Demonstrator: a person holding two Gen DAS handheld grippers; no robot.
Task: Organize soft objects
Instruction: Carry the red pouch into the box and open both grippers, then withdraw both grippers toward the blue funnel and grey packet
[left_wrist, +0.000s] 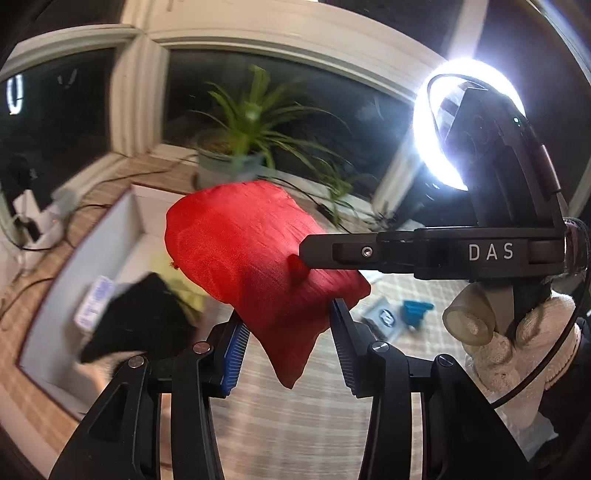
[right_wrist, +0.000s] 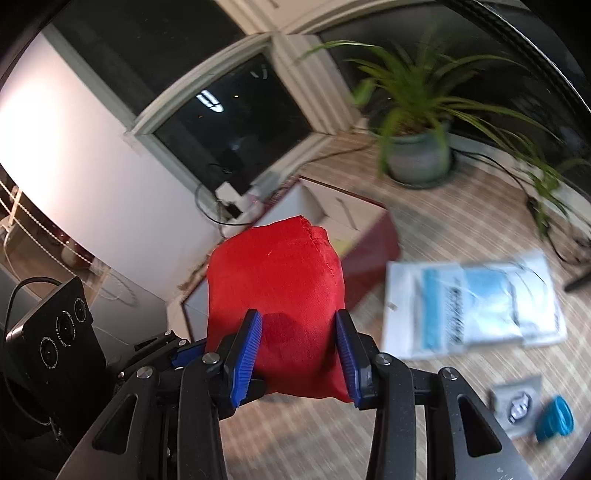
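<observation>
A red fabric pillow hangs in the air, held from two sides. In the left wrist view my left gripper is shut on its lower corner, and my right gripper reaches in from the right, its finger dug into the cloth. In the right wrist view the right gripper pinches the red pillow between blue pads. Below and behind the pillow stands an open white box with dark red outer walls; a black soft item and a yellow-green one lie inside it.
A potted plant stands at the window, with cables trailing on the wooden floor. A plastic packet, a grey pouch and a blue cup lie to the right. A ring light glares. A gloved hand holds the right gripper.
</observation>
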